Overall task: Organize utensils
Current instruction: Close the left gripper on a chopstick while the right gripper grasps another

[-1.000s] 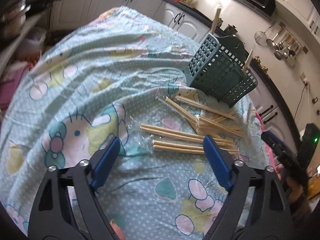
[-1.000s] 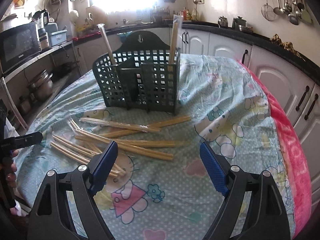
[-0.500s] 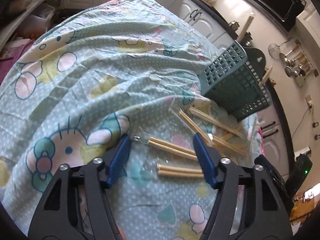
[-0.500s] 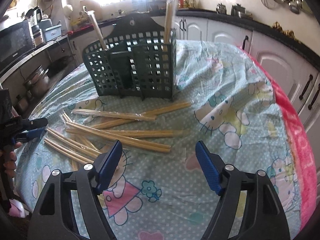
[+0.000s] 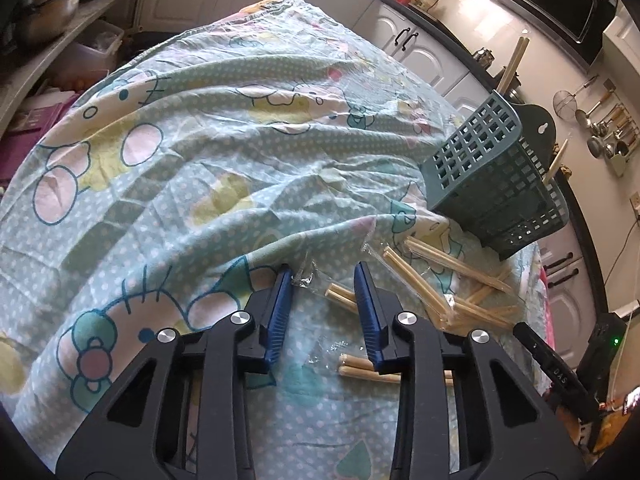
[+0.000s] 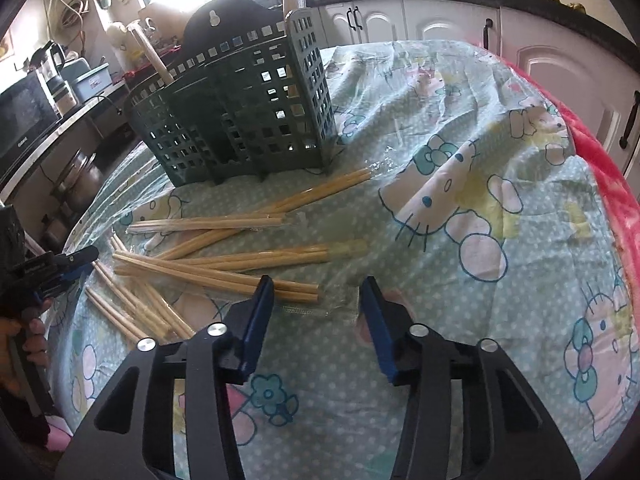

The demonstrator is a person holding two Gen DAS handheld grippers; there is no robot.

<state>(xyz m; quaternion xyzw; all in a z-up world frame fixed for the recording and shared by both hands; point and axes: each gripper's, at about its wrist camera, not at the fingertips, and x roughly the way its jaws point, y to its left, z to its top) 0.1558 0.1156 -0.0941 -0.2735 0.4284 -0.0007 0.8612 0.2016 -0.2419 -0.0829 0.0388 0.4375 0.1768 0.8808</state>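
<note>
Blue-padded fingers (image 5: 283, 304) of the left gripper (image 5: 325, 280) stand narrowly apart, having just been closing, with the crinkled wrapper end of one chopstick pair (image 5: 340, 294) between them — whether a pad touches it is hard to make out. Its sticks run off to the right behind the right finger, which hides most of them. The right gripper (image 6: 318, 294) has also been closing; its fingers (image 6: 376, 320) are about half open around the clear wrapper tail of another chopstick pair (image 6: 216, 274), not pressing it. That pair lies flat on the cloth-covered worktop (image 6: 460, 128), long axis running left. More wrapped pairs lie scattered before the green basket (image 6: 248, 112), where two stand upright, tops cut off.
</note>
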